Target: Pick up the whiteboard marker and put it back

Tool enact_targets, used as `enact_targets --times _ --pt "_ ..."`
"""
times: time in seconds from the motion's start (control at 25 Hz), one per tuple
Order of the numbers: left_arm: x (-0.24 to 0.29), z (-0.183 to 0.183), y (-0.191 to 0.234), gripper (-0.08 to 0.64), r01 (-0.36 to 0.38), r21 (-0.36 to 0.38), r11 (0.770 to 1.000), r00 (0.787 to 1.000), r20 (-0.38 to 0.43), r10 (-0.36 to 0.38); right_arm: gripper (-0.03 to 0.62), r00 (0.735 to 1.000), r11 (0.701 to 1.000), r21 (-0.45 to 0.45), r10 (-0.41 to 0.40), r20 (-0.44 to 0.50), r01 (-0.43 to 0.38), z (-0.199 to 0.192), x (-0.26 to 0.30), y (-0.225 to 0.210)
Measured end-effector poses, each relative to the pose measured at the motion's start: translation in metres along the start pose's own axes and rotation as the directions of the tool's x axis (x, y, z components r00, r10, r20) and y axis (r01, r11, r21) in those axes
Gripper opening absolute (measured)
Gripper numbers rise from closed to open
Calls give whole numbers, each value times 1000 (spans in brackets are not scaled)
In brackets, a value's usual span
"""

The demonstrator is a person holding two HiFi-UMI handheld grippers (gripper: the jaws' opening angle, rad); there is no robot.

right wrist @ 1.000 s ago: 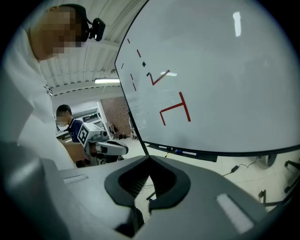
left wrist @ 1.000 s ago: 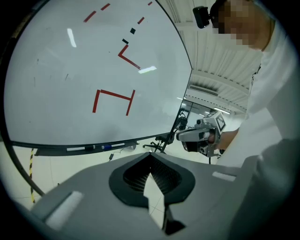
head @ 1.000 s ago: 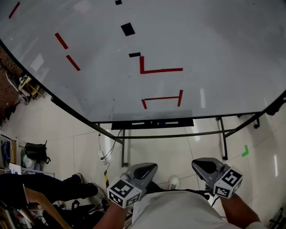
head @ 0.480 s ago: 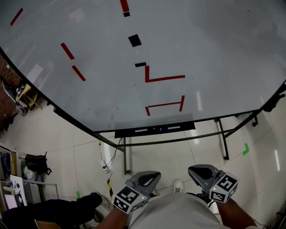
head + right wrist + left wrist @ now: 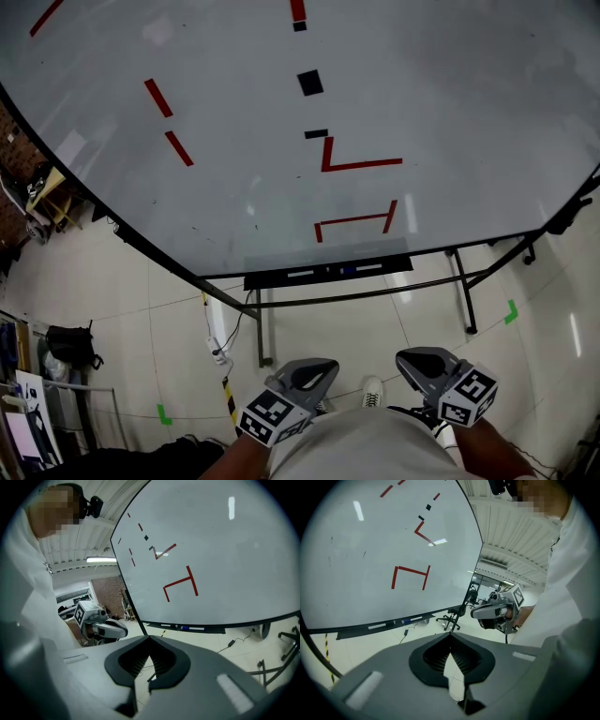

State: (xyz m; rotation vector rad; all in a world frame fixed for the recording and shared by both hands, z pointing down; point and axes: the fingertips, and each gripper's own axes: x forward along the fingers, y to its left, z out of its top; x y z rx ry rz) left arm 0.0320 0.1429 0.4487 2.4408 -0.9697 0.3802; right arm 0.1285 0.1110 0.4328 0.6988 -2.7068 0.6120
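Looking steeply down from the person's head, a large whiteboard (image 5: 450,94) fills the upper half of the scene. It carries several short red lines (image 5: 361,166) and a few small black squares (image 5: 309,82). A narrow dark tray (image 5: 262,279) runs under its lower edge, just above the centre of the scene. The marker (image 5: 349,270), with a blue section, lies flat in this tray, a little toward its right half, beside some pale items too small to make out.

Both grippers are held low and close to the person's white shirt (image 5: 366,445), at the bottom edge, well apart from the tray. The left gripper (image 5: 307,368) sits at about 6 o'clock and the right gripper (image 5: 424,359) at about 5 o'clock. They sit side by side at nearly the same height. Their noses point toward 12 o'clock, at the board and its tray. Each one's patterned cube faces outward and slightly up. A wrist shows behind each gripper at the frame's bottom edge.

In the left gripper view, the jaw tips are pressed together with nothing between them. Only a thin sliver of tiled floor (image 5: 328,328) shows behind the tips. The tray and marker lie off at 10 o'clock, and the right gripper shows at 2 o'clock, held level in a hand.

In the right gripper view, the jaw tips likewise meet and pinch nothing. The marker lies in the tray at 1 o'clock, and the left gripper shows at 9 o'clock.

Two small green tape marks (image 5: 511,312) lie on the pale floor.
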Motion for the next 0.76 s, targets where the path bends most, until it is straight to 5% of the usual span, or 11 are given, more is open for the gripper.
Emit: enact_targets --times 0.76 --pt "-11 1 5 17 0 13 1000 1000 -4 0 1 999 1000 -20 20 -31 -21 -5 11 14"
